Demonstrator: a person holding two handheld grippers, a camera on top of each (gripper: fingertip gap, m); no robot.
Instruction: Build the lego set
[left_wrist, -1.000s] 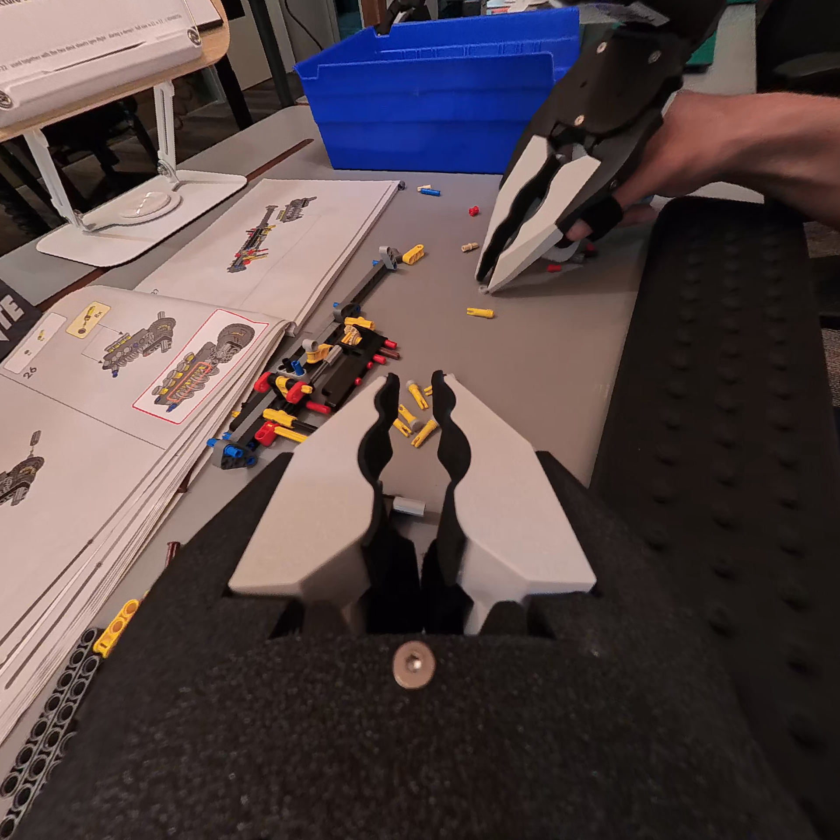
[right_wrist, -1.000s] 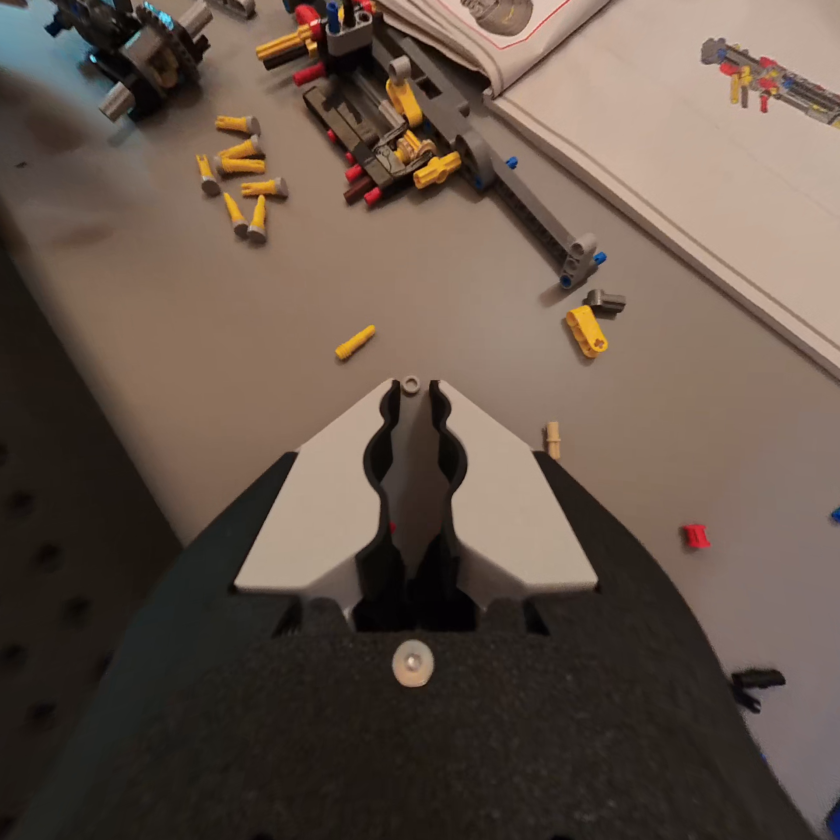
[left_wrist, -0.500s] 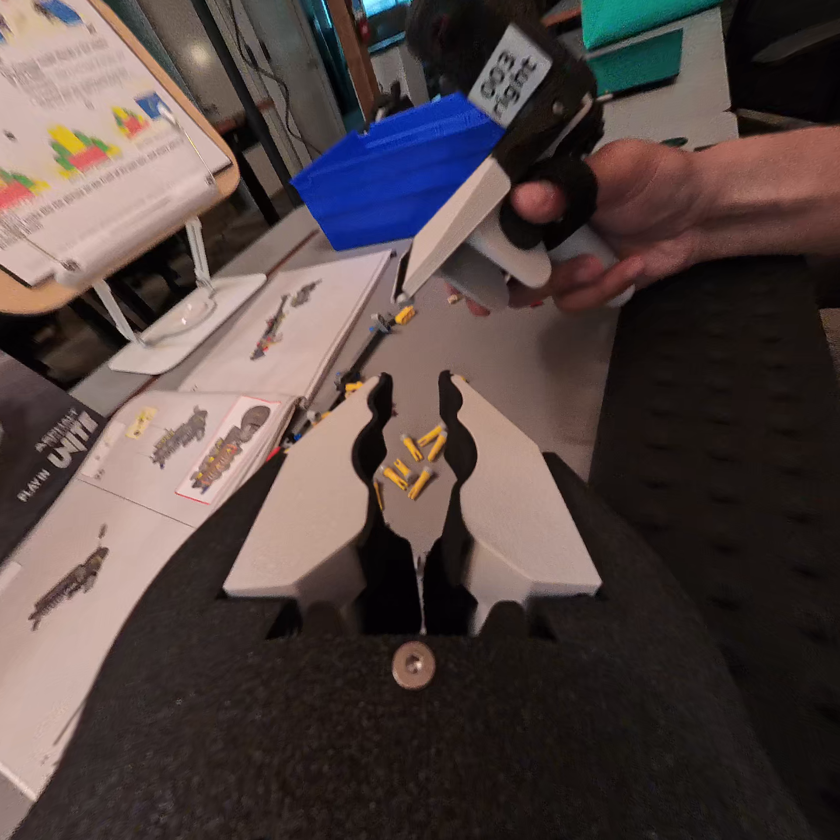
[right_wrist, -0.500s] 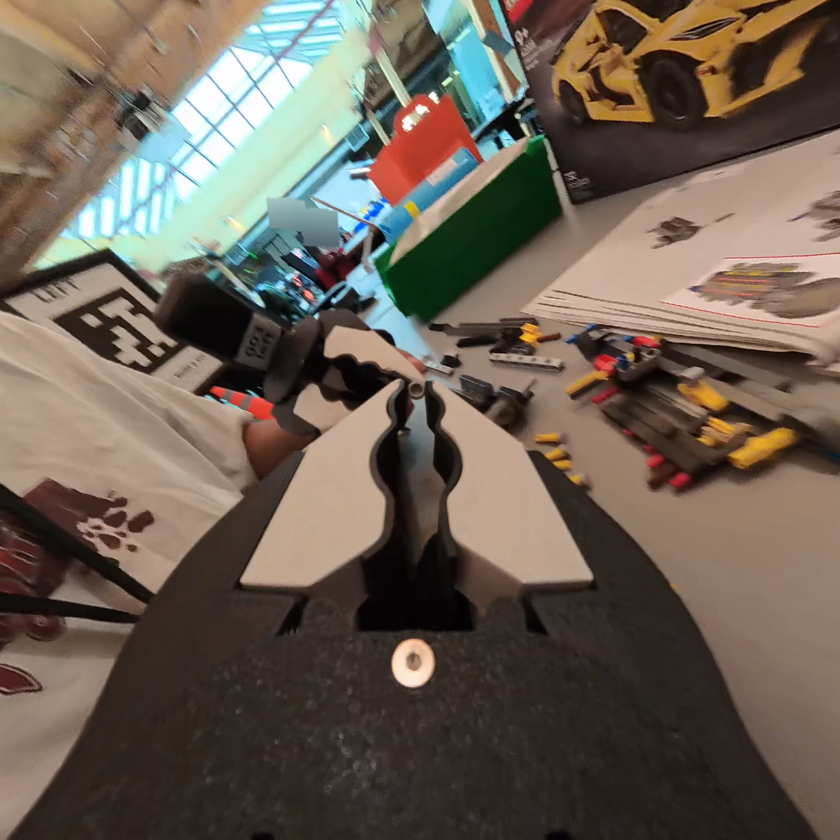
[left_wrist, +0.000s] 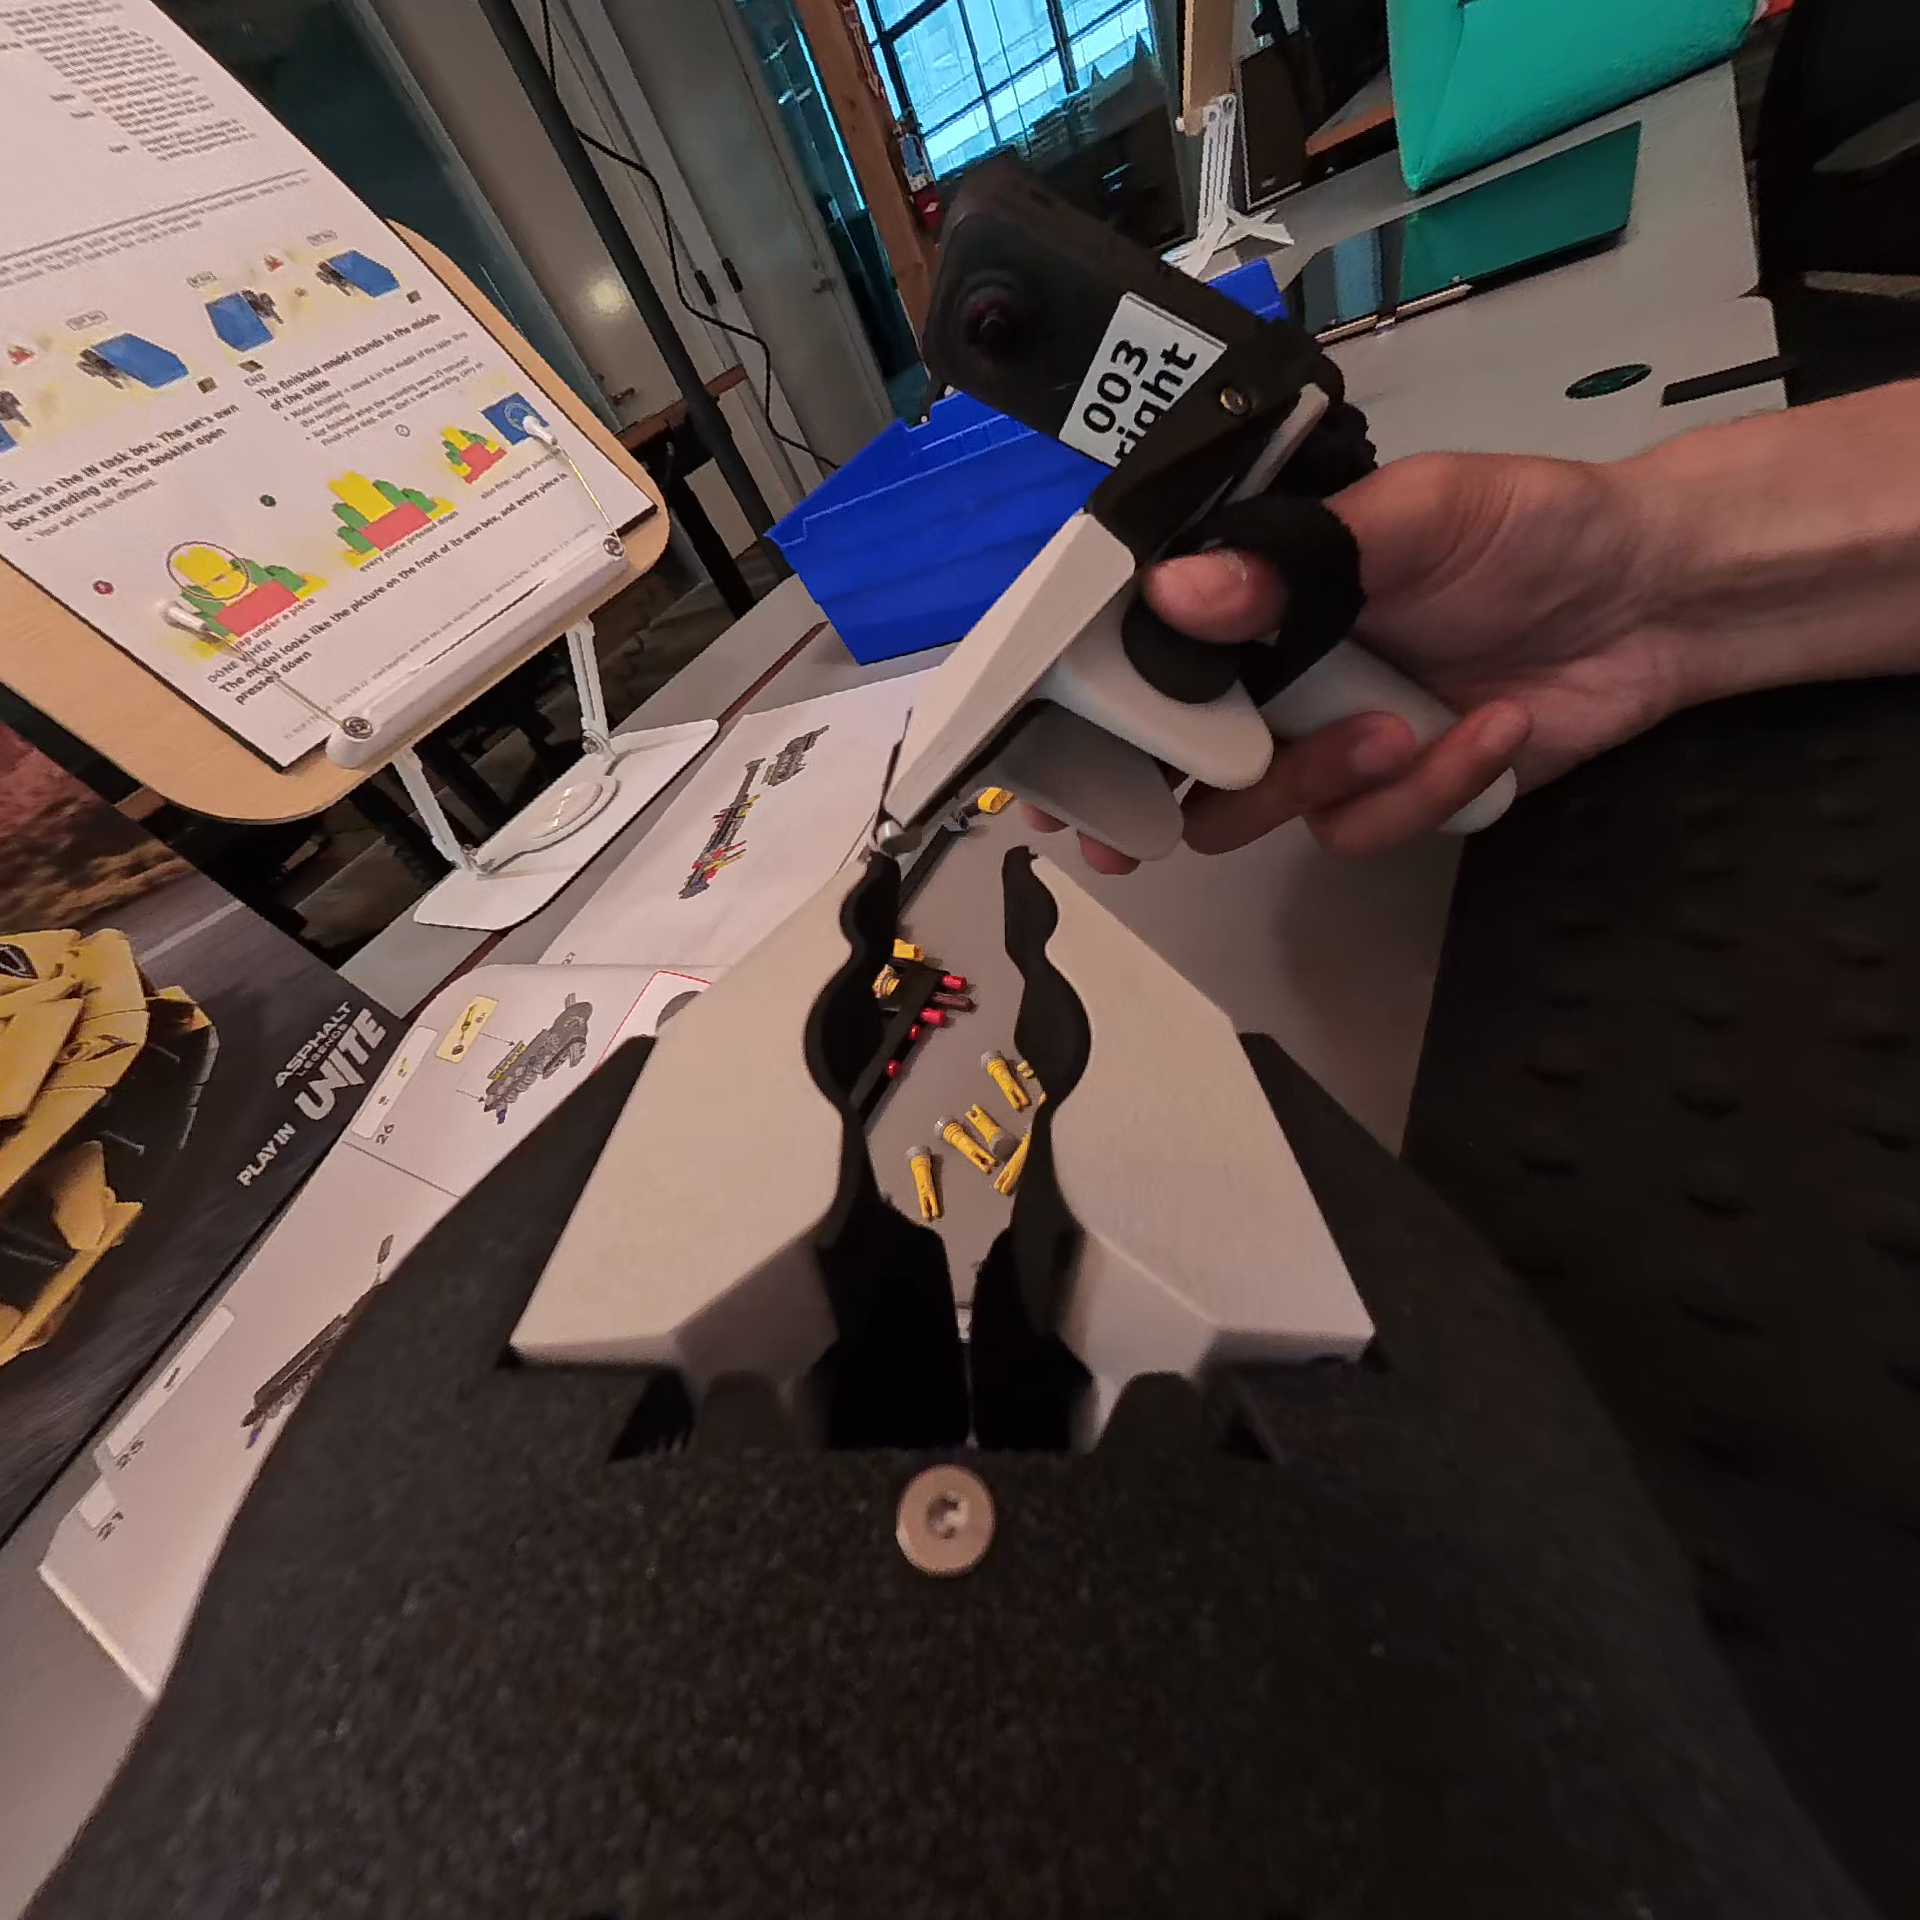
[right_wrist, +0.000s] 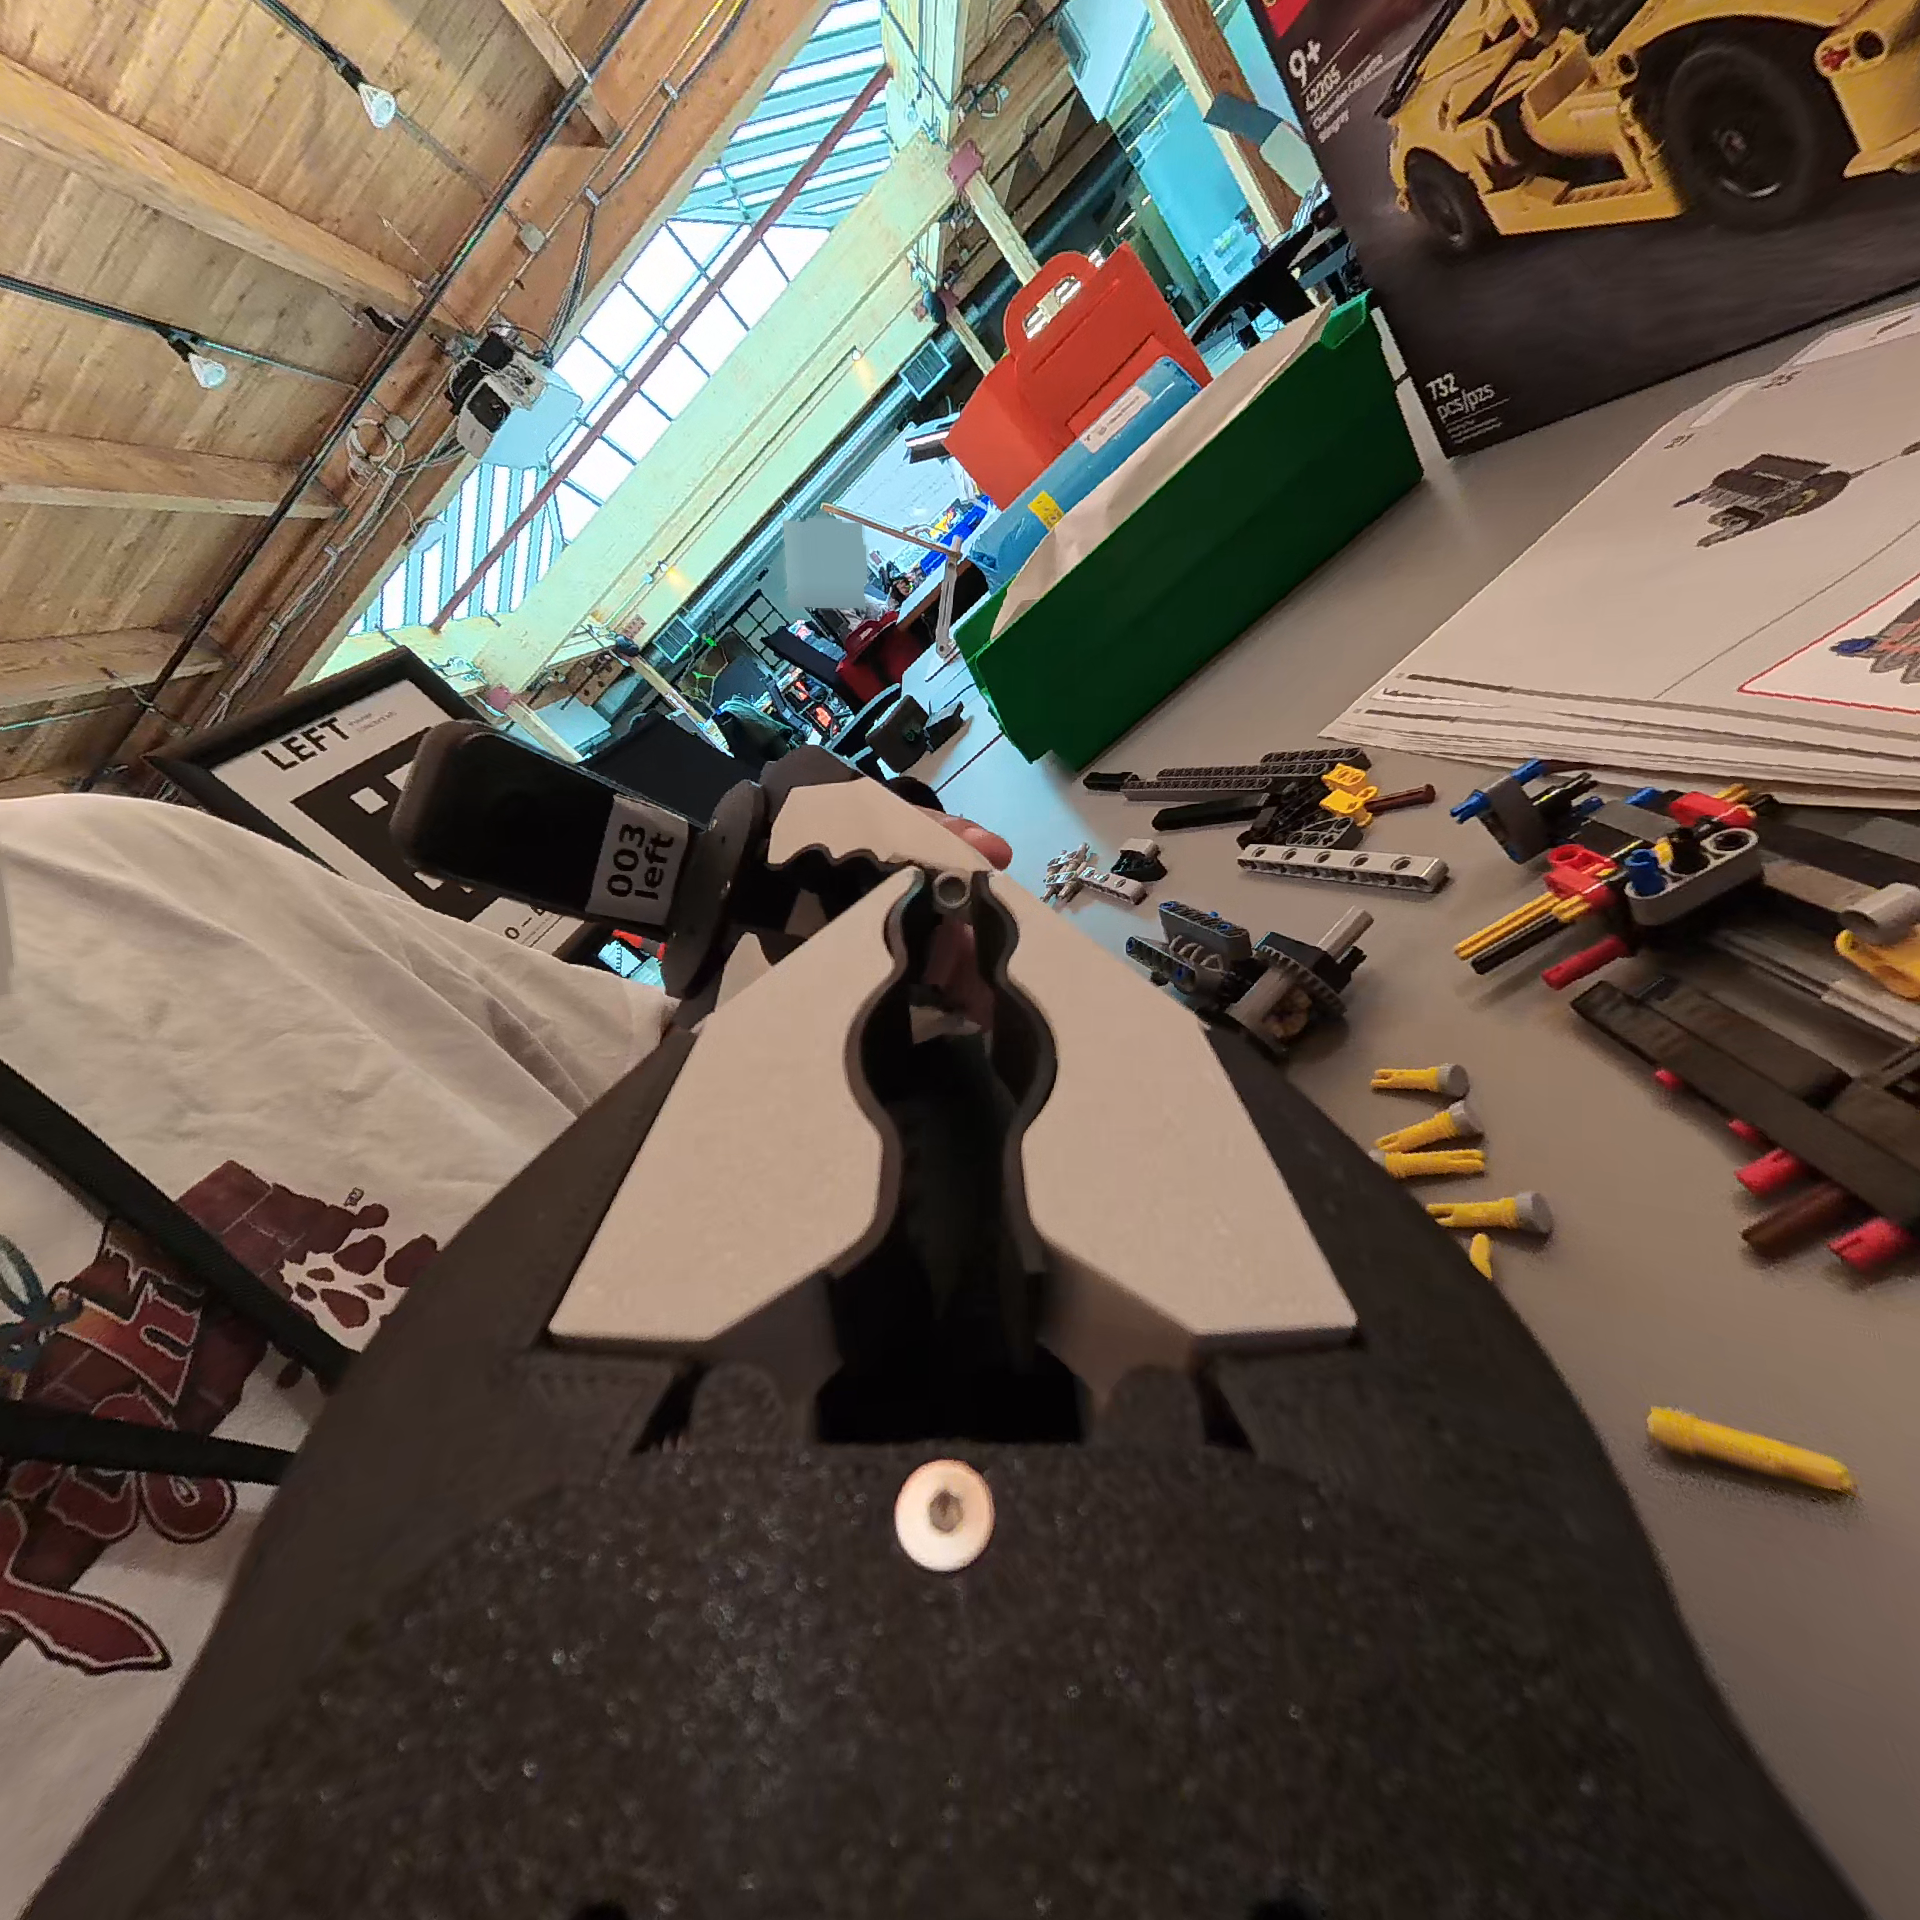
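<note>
My right gripper (right_wrist: 948, 885) is shut on a small grey round lego piece (right_wrist: 951, 891) held at its tips, lifted off the table. In the left wrist view the right gripper (left_wrist: 896, 826), in a person's hand, brings that piece (left_wrist: 890, 834) right up to my left fingertip. My left gripper (left_wrist: 951, 873) is open and empty, raised above the table; it also shows in the right wrist view (right_wrist: 894, 842), close behind the right tips. Below lie yellow pins (left_wrist: 966, 1143) (right_wrist: 1444, 1143) and a black assembly with red pins (left_wrist: 914, 1013) (right_wrist: 1714, 935).
Open instruction booklets (left_wrist: 520, 1049) (right_wrist: 1714, 582) lie beside the parts. A small gear assembly (right_wrist: 1247, 966) and loose beams (right_wrist: 1340, 868) sit nearby. A blue bin (left_wrist: 935, 530), a green bin (right_wrist: 1195, 592), the set's box (right_wrist: 1610, 156), a document stand (left_wrist: 260, 416) and a black mat (left_wrist: 1662, 1143) surround them. Less than 4 cm separates the two grippers' tips.
The right gripper took the grey piece off the table, lifted it and swung round to the left gripper's tips. The left gripper rose, tilted up and opened wider.
</note>
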